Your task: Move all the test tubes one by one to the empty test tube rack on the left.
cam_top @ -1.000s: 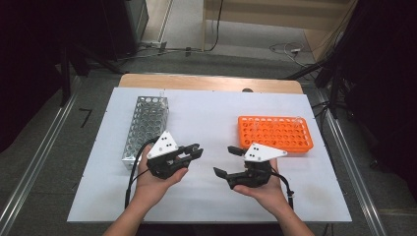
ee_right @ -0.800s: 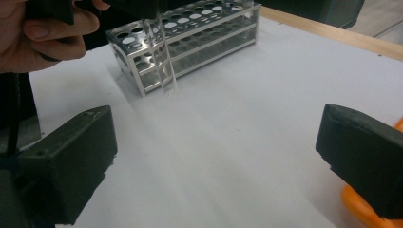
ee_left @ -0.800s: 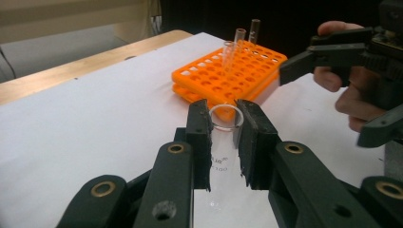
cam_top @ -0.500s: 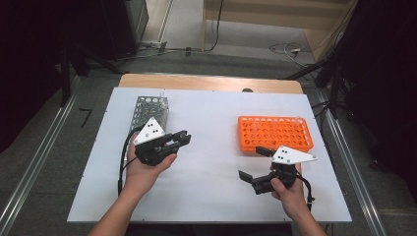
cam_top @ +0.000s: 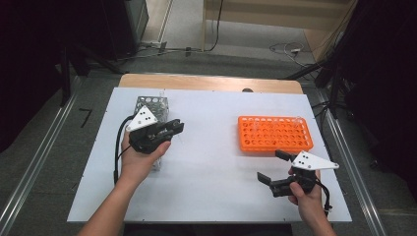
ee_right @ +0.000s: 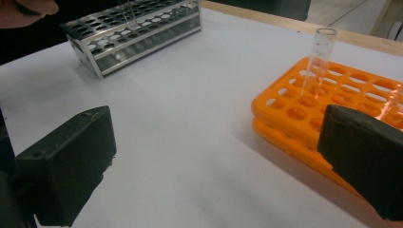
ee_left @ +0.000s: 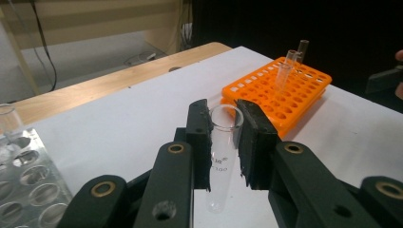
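Note:
My left gripper [cam_top: 174,129] is shut on a clear test tube [ee_left: 221,152], gripped just below its rim, over the near end of the metal rack [cam_top: 150,105]. The tube stands upright between the pads in the left gripper view. My right gripper [cam_top: 272,166] is open near the table's front right, just in front of the orange rack [cam_top: 274,133]. Its jaws have just been opening, with nothing between them. In the right gripper view the gripper [ee_right: 214,161] faces bare white table. Clear tubes [ee_right: 318,57] stand in the orange rack [ee_right: 309,114].
The white table top [cam_top: 216,162] lies bare between the two racks. Seen from the right gripper, the metal rack [ee_right: 133,33] is at the far left. A wooden edge [cam_top: 211,82] runs along the table's back, with floor and cables beyond.
The two grippers, close together at the table's middle a second ago, have moved apart. The left went left and back to the metal rack. The right went to the front right and opened wider.

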A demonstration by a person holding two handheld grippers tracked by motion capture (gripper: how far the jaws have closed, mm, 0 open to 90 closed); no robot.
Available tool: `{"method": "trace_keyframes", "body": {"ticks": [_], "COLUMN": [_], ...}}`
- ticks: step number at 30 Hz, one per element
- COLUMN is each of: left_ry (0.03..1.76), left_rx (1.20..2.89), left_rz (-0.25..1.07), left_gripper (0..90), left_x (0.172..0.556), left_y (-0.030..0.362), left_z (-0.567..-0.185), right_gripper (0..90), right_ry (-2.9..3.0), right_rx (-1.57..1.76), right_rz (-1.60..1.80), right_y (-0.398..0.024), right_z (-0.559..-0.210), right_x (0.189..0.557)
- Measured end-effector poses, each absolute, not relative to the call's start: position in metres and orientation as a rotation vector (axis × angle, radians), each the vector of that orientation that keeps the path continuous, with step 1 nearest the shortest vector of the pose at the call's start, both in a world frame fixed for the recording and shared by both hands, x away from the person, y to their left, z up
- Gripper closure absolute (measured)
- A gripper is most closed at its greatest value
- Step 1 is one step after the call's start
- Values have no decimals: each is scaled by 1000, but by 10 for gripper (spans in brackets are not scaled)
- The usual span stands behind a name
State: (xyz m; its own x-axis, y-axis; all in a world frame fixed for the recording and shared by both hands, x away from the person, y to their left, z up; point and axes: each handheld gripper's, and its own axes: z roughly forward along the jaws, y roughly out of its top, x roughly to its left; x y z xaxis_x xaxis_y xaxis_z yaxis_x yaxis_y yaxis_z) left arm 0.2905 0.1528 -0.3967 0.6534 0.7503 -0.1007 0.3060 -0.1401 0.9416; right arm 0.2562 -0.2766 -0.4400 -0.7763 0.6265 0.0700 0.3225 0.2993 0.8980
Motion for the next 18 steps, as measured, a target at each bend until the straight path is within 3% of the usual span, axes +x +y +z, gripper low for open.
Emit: {"method": "trace_keyframes", "body": {"ticks": [18], "left_ry": [947], "left_rx": [1683], "left_rz": [548], "left_gripper": [762], "left_x": [321], "left_y": [181], "left_z": [-387], "right_gripper": [0], "right_ry": [2249], "right_rx": [917], "right_rz": [1429], "right_y": [-302], "right_z": [-447], "right_x": [256]}}
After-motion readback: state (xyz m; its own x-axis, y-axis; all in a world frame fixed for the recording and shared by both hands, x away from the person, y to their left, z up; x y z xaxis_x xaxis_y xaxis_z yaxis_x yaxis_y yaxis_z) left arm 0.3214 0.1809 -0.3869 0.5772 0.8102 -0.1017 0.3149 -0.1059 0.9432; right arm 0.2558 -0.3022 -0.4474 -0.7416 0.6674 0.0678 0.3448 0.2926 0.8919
